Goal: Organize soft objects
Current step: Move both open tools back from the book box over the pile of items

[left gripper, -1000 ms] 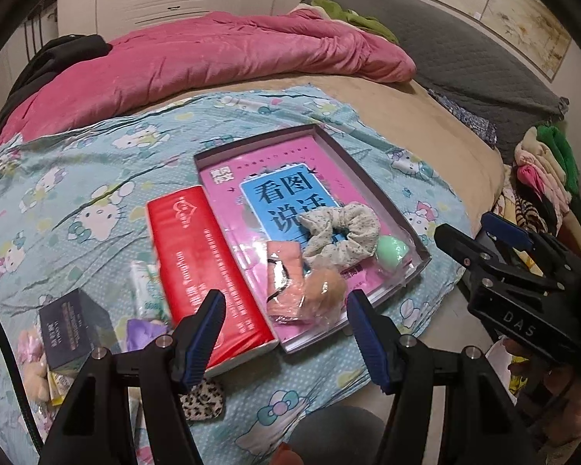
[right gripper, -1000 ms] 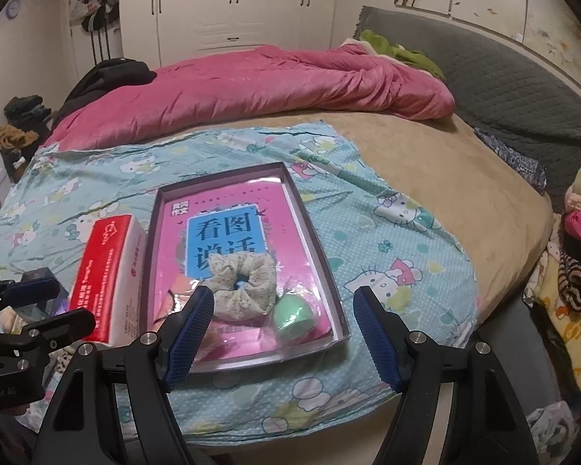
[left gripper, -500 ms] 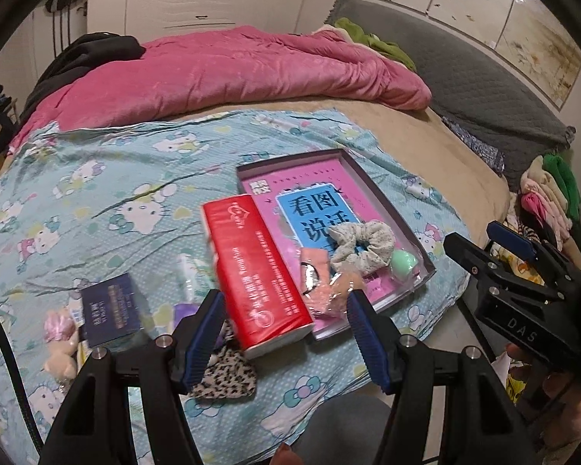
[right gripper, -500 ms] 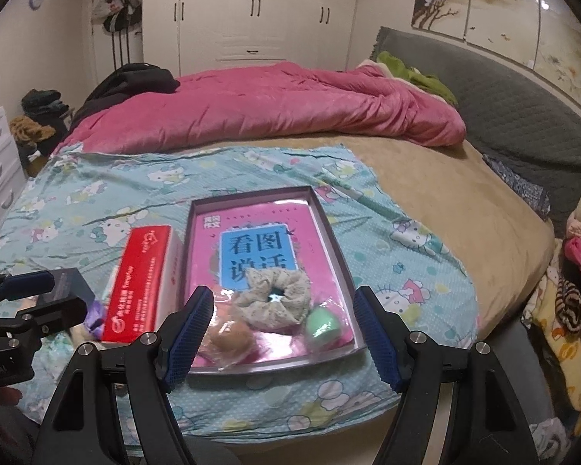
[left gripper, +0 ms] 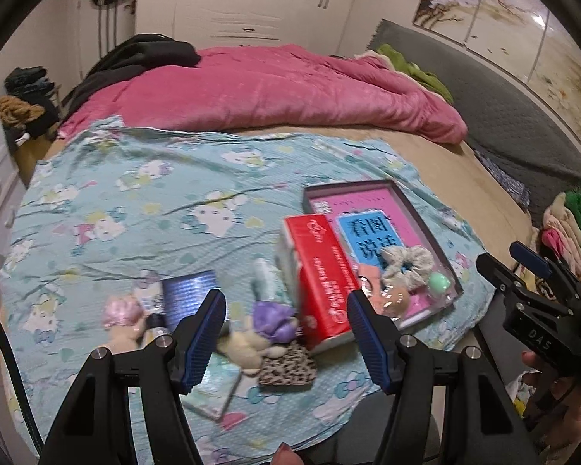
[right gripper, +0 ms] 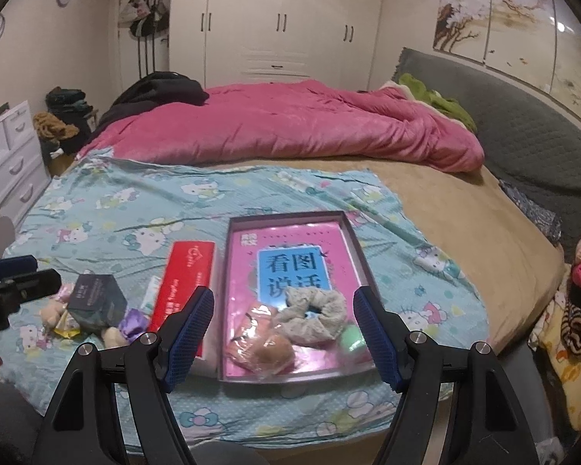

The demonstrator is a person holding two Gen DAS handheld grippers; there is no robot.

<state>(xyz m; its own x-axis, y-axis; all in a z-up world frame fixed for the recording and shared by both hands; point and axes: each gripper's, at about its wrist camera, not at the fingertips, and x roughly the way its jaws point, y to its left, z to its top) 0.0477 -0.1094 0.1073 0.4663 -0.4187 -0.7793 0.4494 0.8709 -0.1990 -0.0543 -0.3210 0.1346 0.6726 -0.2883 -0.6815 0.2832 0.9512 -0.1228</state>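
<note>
Grippers: my left gripper (left gripper: 286, 333) and right gripper (right gripper: 283, 331) both gape empty above the tray (right gripper: 358, 244) holding a scrunchie (right gripper: 315, 319).

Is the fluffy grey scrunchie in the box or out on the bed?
In. The scrunchie lies inside the shallow box, beside a green ball.

"看图说话" on pink book (right gripper: 290, 271) (blue panel), "DAS" on tongs (left gripper: 538, 339)
</note>
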